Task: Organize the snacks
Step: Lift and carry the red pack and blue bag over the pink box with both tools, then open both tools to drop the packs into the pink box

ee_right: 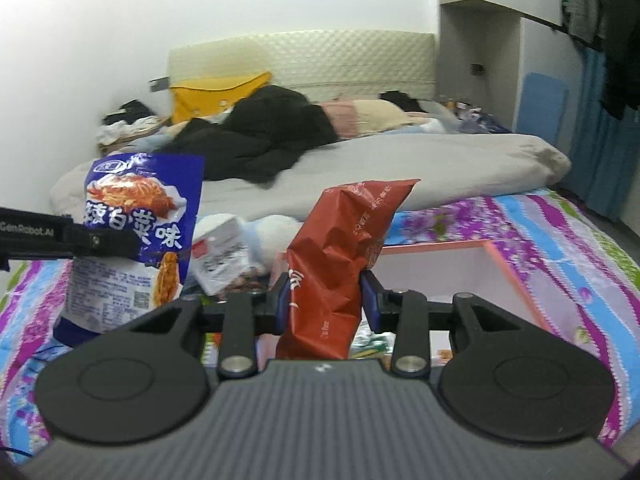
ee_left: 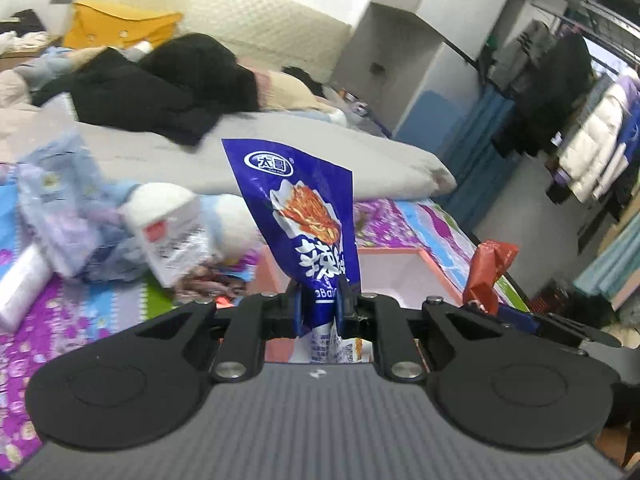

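Left hand-held gripper (ee_left: 319, 304) pinches blue snack packet (ee_left: 304, 216); right hand-held gripper (ee_right: 326, 300) clamps red snack packet (ee_right: 340, 260), both above pink box (ee_right: 460, 272).

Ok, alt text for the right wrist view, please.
The right gripper is shut on a crumpled red snack bag above a pink-rimmed box on a patterned bedspread. At left, the left gripper holds a blue snack bag; an unmade bed lies behind.

Home bedroom: bed (ee_right: 400, 160) with padded headboard (ee_right: 300, 56), hanging clothes (ee_left: 568, 92)
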